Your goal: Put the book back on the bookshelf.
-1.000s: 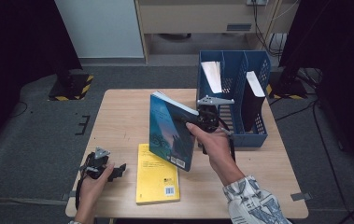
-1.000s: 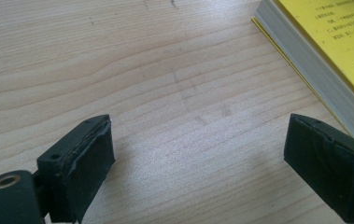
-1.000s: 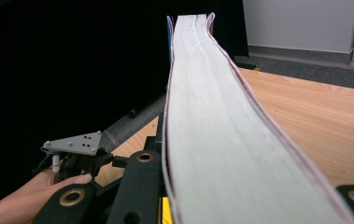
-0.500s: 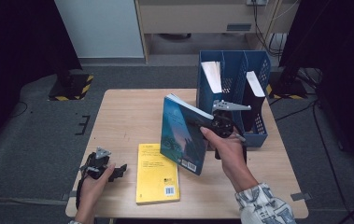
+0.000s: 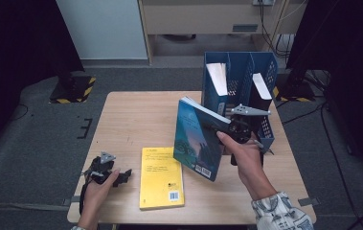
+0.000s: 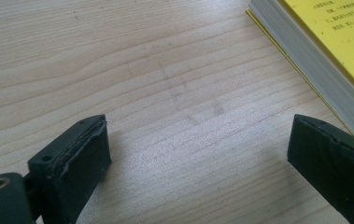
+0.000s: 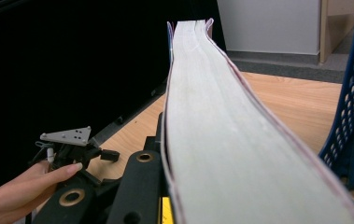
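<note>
One blue book [image 5: 198,139], thick, pale page edges, seemingly upright, pinched by right tool [image 5: 224,128]; left tool [image 5: 121,175] spread.

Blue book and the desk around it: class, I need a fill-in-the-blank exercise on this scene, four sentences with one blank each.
1. The right claw is shut on the ____ book.
2. The yellow book lies flat on the ____.
3. The left claw rests on the table with its jaws ____.
4. The blue file rack already holds ____ books.

Missing words: blue; table; open; two
</note>
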The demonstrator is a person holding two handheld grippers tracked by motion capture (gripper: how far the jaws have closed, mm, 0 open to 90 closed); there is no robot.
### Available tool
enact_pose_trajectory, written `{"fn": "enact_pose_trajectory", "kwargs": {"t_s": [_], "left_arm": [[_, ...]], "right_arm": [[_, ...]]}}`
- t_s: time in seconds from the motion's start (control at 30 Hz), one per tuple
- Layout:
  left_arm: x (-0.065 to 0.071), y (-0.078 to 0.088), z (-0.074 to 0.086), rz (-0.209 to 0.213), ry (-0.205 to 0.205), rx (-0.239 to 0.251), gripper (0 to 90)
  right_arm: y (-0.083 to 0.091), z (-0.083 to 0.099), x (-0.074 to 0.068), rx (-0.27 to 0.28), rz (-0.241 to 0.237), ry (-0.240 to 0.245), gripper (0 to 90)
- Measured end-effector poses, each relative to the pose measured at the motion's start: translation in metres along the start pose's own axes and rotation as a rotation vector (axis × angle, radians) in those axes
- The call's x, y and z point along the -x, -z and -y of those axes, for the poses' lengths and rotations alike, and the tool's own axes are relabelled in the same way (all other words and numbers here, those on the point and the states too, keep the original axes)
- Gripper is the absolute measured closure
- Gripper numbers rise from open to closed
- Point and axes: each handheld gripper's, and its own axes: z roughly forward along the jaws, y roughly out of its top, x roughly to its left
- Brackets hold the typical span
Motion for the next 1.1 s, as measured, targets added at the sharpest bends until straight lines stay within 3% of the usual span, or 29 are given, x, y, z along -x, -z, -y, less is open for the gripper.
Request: {"fn": "enact_pose_trajectory", "kwargs": {"t_s": [0.47,1.1], "left_arm": [[0.001,-0.001,0.001,-0.002,-0.004,0.012,4.3],[0.001,0.0,0.003,-0.002,-0.007,0.017,4.3]], "right_arm": [[0.024,-0.003,0.006,0.004,0.038,0.01,73.4],[0.048,0.002,0.027,0.014,0.069,-0.049,73.3]]}}
